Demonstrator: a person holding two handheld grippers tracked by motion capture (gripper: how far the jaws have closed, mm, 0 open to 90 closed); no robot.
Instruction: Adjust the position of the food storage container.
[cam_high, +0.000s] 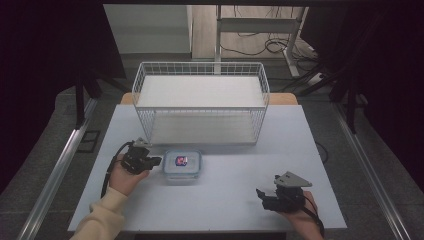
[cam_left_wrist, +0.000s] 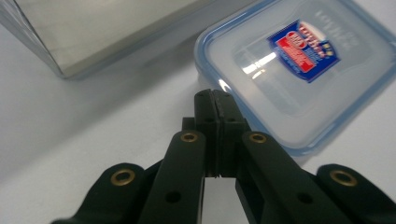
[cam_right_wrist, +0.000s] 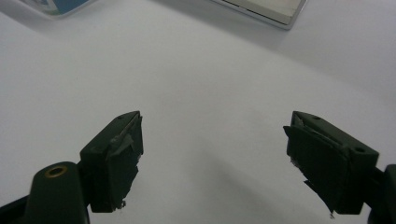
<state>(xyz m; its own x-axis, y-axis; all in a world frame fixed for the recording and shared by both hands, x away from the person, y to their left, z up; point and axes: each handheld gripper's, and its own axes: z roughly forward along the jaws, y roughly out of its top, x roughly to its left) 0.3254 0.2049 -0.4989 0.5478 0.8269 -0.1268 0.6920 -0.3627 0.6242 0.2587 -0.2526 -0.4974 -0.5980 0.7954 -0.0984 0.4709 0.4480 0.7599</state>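
Box (cam_high: 183, 166) with blue-rimmed lid on the counter (cam_high: 225, 195), just in front of the wire basket (cam_high: 200, 102); left tongs (cam_high: 156, 161) right at its left edge, right tongs (cam_high: 260, 192) well apart. Left gripper view: tongs (cam_left_wrist: 217, 100) pressed together on nothing, tips touching or nearly touching the box (cam_left_wrist: 299, 70) rim; best opened before closing on the rim. Right gripper view: tongs (cam_right_wrist: 212, 154) spread wide over bare counter; best brought across to steady the far side.

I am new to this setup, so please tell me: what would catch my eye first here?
The white wire basket stands at the table's far middle. In front of it lies a clear lidded container with a red and blue label. The left gripper, jaws shut, points at its edge; the right gripper waits open, near right.
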